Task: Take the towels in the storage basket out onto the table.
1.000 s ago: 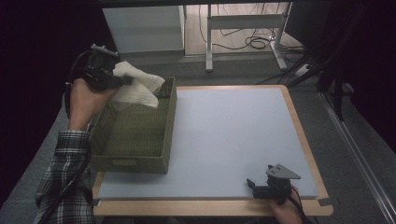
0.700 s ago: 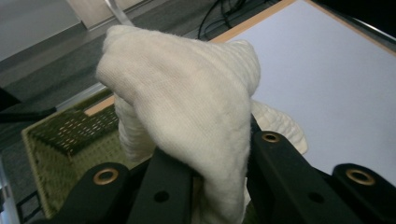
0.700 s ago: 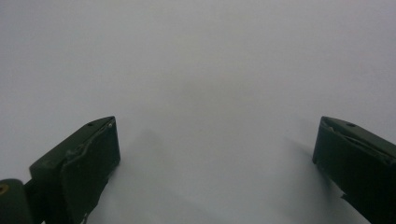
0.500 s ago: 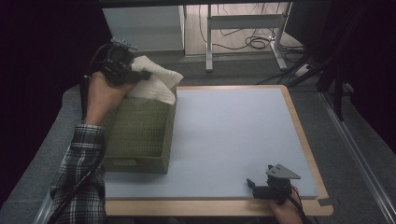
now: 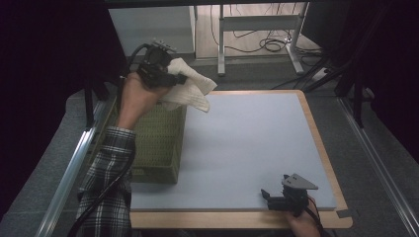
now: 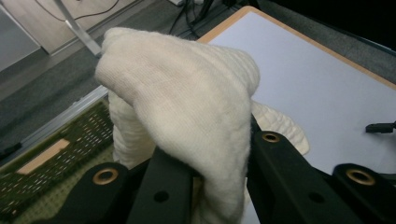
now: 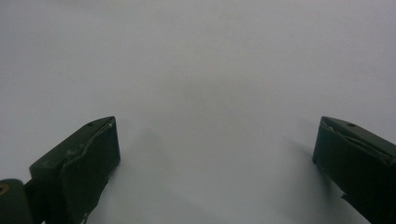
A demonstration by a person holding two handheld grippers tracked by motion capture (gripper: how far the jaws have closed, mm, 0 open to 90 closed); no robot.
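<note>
A green woven basket (image 5: 158, 143) sits on the left side of the wooden-edged desk with the pale blue mat (image 5: 247, 143). The left tongs (image 5: 165, 76) are up above the far end of the basket, at the desk's back left corner. A cream knitted cloth (image 5: 190, 91) is pinched in them and hangs over the basket's far right edge and the mat. The right tongs (image 5: 281, 197) rest on the mat near the front right corner, far from the basket.
</note>
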